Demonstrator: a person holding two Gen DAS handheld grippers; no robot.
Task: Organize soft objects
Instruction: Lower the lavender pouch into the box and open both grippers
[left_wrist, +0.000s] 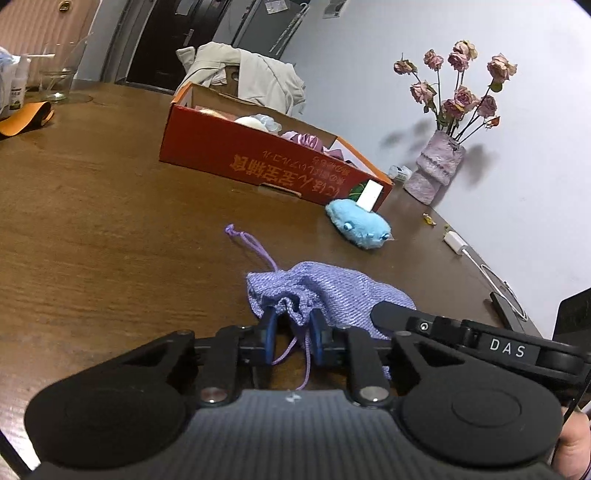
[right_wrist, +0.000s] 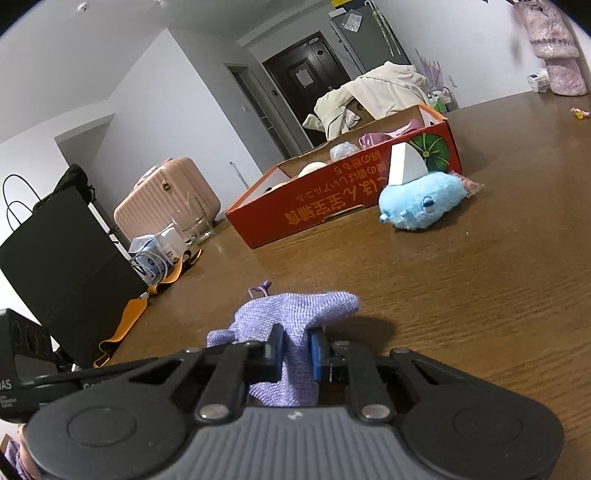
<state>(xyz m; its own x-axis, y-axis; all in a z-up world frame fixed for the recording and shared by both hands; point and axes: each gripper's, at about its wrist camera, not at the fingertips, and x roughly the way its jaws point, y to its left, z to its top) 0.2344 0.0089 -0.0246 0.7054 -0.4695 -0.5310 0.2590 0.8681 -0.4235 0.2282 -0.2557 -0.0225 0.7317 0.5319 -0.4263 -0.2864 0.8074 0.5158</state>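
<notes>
A purple drawstring pouch (left_wrist: 332, 288) lies on the brown table (left_wrist: 110, 229). My left gripper (left_wrist: 293, 325) is shut on its gathered mouth. My right gripper (right_wrist: 297, 345) is shut on the pouch (right_wrist: 295, 314) at its other end; that gripper's black body also shows in the left wrist view (left_wrist: 461, 332). A light blue plush toy (left_wrist: 358, 223) lies beyond the pouch, against the red cardboard box (left_wrist: 258, 155), and it also shows in the right wrist view (right_wrist: 421, 201). The box (right_wrist: 332, 206) holds several soft items.
A pink vase of dried roses (left_wrist: 436, 166) stands at the far right by the wall. A white adapter and cable (left_wrist: 476, 258) lie near the right edge. A glass (left_wrist: 59, 79), bottles and an orange strap (left_wrist: 26, 118) sit at the far left. A black bag (right_wrist: 62, 266) stands at the table's edge.
</notes>
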